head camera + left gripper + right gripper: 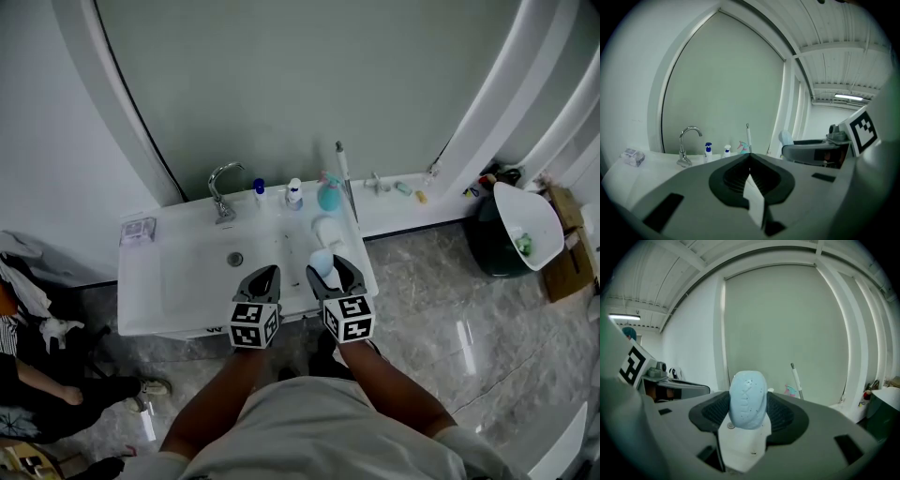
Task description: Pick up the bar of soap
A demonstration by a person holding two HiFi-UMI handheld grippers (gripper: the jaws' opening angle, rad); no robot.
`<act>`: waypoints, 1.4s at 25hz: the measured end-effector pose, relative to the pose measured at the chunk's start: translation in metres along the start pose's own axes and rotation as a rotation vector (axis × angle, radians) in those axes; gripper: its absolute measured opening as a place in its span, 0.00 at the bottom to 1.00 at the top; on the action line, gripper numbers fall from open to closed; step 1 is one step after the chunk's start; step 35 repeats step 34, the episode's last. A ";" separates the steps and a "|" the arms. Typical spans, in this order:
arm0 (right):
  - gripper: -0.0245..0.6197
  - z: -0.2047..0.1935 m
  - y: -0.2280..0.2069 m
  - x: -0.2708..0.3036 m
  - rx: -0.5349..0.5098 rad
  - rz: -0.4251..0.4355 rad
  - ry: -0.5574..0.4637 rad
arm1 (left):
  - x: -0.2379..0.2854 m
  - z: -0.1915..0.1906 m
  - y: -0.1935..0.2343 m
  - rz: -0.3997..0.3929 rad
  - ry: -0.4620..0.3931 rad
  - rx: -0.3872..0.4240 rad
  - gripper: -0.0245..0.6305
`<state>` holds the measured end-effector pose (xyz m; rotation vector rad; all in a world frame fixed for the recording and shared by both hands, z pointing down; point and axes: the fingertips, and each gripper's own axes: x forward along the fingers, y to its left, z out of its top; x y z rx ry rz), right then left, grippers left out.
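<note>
Room: we note a pale arched wall panel (309, 84) behind the sink and a grey glossy stone floor (441, 281). A dark bin (487, 246) with a white lid stands on the floor at right, a cardboard box (567, 246) just beside it. A person's leg (56, 394) shows at far left.

Surface: a white counter (141, 281) with a sunken basin, drain (235, 259) near its middle. Along the back edge we see a chrome tap (223, 187), then a blue-capped bottle (260, 194), a white bottle (294, 194) and a teal bottle (329, 194), with a thin upright rod (343, 178) just right of them. A small clear box (138, 231) sits at the back left corner. A low ledge (403, 202) runs off to the right with small bits we cannot identify.

Grippers: both over the counter's front edge, side by side. Left gripper (749, 159): jaws pressed together, nothing between them. Right gripper (330, 270): clamped on the soap (747, 399), a pale blue speckled oval bar standing on end between the dark pads, over the counter's right front, right of the basin.
</note>
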<state>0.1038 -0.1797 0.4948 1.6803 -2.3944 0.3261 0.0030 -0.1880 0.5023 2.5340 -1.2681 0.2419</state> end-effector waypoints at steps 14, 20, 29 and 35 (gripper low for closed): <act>0.45 -0.008 0.024 -0.048 -0.002 -0.009 -0.022 | -0.032 0.000 -0.034 -0.027 -0.034 0.019 0.05; 0.45 -0.006 0.025 -0.053 0.000 -0.023 -0.029 | -0.036 -0.001 -0.036 -0.026 -0.037 0.006 0.05; 0.45 -0.006 0.032 -0.060 0.001 -0.035 -0.035 | -0.043 -0.002 -0.039 -0.044 -0.039 0.009 0.05; 0.45 -0.007 0.034 -0.064 0.006 -0.037 -0.039 | -0.046 -0.003 -0.041 -0.050 -0.042 0.011 0.05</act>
